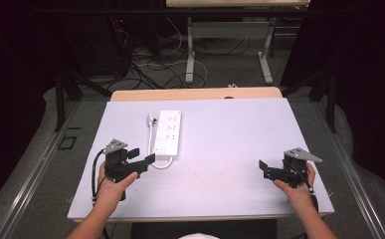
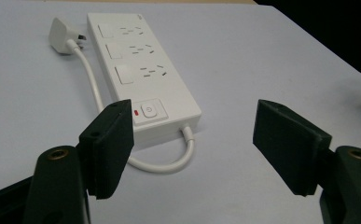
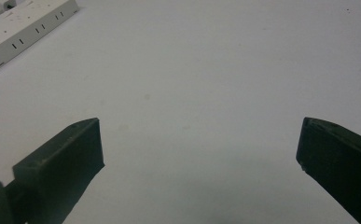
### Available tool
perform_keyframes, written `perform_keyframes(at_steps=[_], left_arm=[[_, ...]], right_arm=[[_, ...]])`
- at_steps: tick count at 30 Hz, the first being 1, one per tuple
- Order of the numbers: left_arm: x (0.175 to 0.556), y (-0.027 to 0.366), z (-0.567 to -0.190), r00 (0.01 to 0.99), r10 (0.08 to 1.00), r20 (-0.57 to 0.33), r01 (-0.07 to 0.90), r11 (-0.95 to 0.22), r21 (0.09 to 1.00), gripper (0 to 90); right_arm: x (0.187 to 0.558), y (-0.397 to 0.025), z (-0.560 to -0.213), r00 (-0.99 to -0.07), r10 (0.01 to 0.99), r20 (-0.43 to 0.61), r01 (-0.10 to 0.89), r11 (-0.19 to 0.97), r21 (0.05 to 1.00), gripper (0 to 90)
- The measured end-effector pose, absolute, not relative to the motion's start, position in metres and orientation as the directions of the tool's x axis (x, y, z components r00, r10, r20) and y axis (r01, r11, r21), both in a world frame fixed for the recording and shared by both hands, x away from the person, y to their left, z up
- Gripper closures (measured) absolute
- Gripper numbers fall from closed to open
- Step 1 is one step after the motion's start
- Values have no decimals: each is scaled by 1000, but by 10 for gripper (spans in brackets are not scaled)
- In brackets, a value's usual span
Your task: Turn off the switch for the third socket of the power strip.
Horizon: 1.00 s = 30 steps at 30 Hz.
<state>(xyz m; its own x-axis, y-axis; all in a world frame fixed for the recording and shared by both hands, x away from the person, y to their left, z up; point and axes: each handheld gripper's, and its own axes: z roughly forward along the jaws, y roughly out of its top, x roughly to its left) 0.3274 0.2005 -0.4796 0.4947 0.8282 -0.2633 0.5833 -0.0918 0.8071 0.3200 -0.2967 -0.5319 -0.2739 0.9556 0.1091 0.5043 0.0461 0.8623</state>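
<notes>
— Pale desk [image 1: 230,149]; what is seen ahead of the left hand-held gripper [image 1: 141,160]?
— A white power strip [image 1: 167,131], just beyond its wide-open, empty jaws. Its looped cord [image 2: 169,165] could be snagged.
— And the right hand-held gripper [image 1: 265,168]?
— Held low, tilted inward, spread wide, nothing gripped, well apart from the strip.

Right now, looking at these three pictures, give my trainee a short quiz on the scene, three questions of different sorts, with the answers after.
1. True or false: the plug is pushed into a socket of the power strip.
2. Which gripper is nearer the strip: A, the left gripper, or B, the right gripper?
3. Fill in: the small mark beside the strip's power button is coloured ____.

Key
1. False: the plug lies on the table beside the strip's far end.
2. A.
3. Red.
</notes>
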Motion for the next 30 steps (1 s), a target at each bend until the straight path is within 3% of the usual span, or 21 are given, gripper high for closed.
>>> perform_keyframes(at_steps=[10, 17, 30], left_arm=[[331, 200, -464, 517, 819, -248, 589, -131, 797, 349], [336, 198, -454, 515, 813, -271, 611, -126, 782, 349], [345, 191, -438, 507, 831, -228, 610, -159, 776, 334]], right_arm=[[321, -300, -533, -269, 958, 103, 509, 51, 859, 2], [320, -302, -532, -261, 959, 114, 521, 41, 853, 3], [322, -304, -534, -252, 960, 124, 520, 26, 853, 4]])
